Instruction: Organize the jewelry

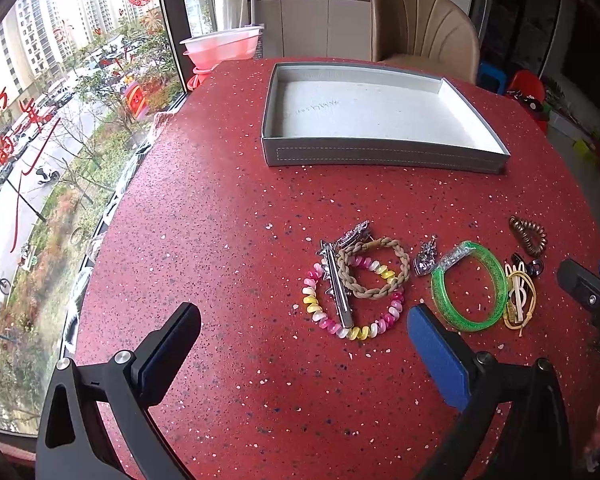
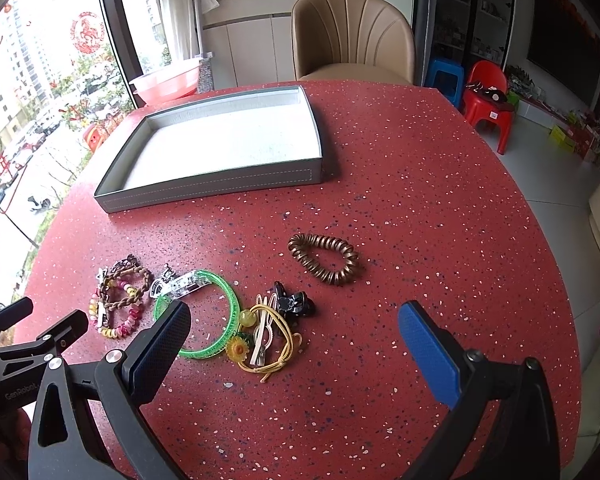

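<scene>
An empty grey tray with a white lining sits at the far side of the red table. Nearer lie a pink-yellow coil band, a silver clip, a braided tan band, a green bangle, a yellow elastic with a clip, a black claw clip and a bronze coil band. My left gripper is open just short of the coil band. My right gripper is open around the yellow elastic pile.
The red speckled table ends at a window on the left. A beige chair stands behind the table. A pink basin sits by the window. A red stool stands at the right.
</scene>
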`<state>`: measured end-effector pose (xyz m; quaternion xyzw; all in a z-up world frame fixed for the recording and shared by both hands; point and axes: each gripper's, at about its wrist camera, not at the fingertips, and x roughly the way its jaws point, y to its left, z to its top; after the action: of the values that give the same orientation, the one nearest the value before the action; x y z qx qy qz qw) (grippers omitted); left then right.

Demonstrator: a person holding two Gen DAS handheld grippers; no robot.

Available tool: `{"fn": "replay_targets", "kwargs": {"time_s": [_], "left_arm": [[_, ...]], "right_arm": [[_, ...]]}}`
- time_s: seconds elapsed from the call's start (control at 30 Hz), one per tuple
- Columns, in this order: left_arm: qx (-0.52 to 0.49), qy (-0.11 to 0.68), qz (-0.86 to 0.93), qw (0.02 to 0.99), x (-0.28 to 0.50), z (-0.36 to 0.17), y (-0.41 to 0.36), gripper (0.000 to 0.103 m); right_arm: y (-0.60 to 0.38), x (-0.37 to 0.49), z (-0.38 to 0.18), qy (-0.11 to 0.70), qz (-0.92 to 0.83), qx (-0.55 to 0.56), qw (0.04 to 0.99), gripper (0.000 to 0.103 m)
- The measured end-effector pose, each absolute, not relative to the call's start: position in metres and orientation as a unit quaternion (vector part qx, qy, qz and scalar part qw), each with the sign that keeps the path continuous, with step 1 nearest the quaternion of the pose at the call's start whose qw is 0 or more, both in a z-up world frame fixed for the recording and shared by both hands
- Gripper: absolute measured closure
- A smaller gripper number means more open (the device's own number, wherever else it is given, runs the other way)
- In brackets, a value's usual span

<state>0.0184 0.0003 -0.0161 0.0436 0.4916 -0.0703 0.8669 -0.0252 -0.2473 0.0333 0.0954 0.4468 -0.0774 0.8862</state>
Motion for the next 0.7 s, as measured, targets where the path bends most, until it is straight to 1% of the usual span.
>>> {"fn": "replay_targets", "kwargs": {"time_s": [0.53, 0.7], "left_arm": [[0.026, 0.545, -0.064, 0.835, 0.048, -0.023, -0.015, 0.000], [0.021, 0.543, -0.066, 0.837, 0.052, -0.017, -0.021, 0.000]], "right_arm": [[-0.276, -0.002, 0.025, 0.501, -0.085, 0.085, 0.857, 0.000], [-0.294, 0.008, 0.019, 0.522, -0.095, 0.093, 0.842, 0.000]]}}
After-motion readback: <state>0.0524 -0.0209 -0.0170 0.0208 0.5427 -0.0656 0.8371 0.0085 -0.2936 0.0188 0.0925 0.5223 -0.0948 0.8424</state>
